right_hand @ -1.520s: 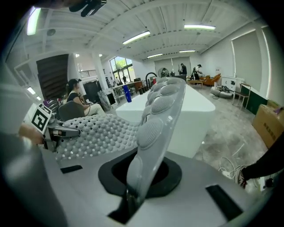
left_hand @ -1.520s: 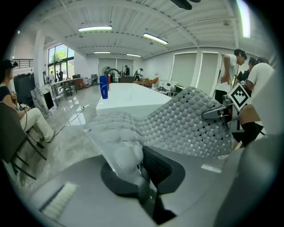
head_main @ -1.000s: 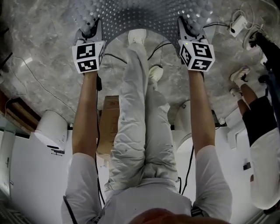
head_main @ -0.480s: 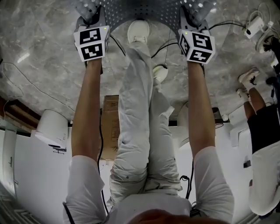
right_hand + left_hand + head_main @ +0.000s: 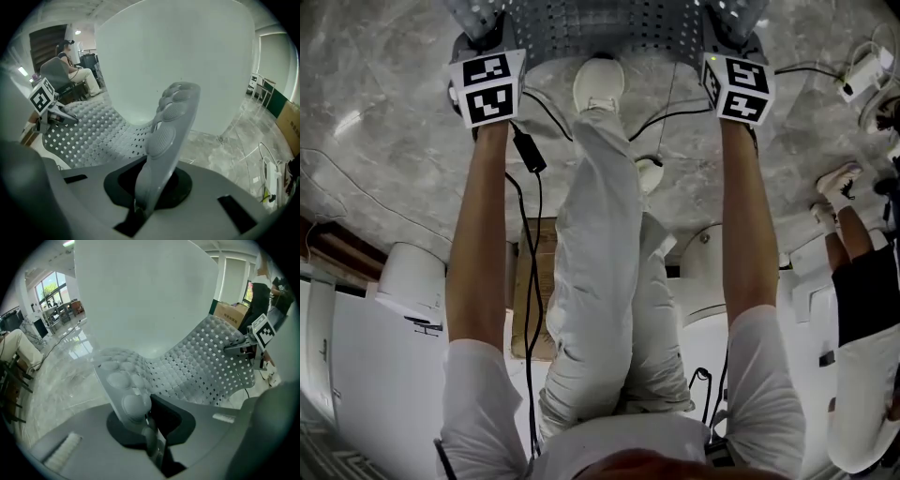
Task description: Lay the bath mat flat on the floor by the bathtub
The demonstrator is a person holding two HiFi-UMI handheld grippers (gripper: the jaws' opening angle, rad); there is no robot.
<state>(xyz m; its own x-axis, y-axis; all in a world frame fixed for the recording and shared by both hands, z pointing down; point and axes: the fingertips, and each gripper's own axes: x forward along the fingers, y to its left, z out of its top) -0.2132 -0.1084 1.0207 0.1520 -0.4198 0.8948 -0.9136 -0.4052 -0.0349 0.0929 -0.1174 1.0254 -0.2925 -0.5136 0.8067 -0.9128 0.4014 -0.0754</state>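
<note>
The bath mat point(image 5: 600, 23) is grey, with rows of bumps and small holes, and hangs stretched between my two grippers at the top of the head view. My left gripper point(image 5: 483, 30) is shut on the mat's left corner point(image 5: 127, 397). The right gripper point(image 5: 727, 21) is shut on the right corner point(image 5: 166, 131). In both gripper views the sheet point(image 5: 201, 369) sags in a curve from one gripper to the other, right in front of the white bathtub wall point(image 5: 140, 291). In the right gripper view the tub point(image 5: 178, 56) fills the background behind the mat point(image 5: 89, 133).
Grey marble floor point(image 5: 384, 122) lies under the mat. My own white shoe point(image 5: 598, 82) stands just below the mat's edge. Black cables point(image 5: 530, 187) trail from the grippers. A cardboard box point(image 5: 534, 281), white fixtures point(image 5: 408, 281) and a standing person point(image 5: 848, 244) are nearby.
Both grippers have gone down toward the floor with the mat, moving up the head view and slightly apart. Less of the mat now shows at the top edge.
</note>
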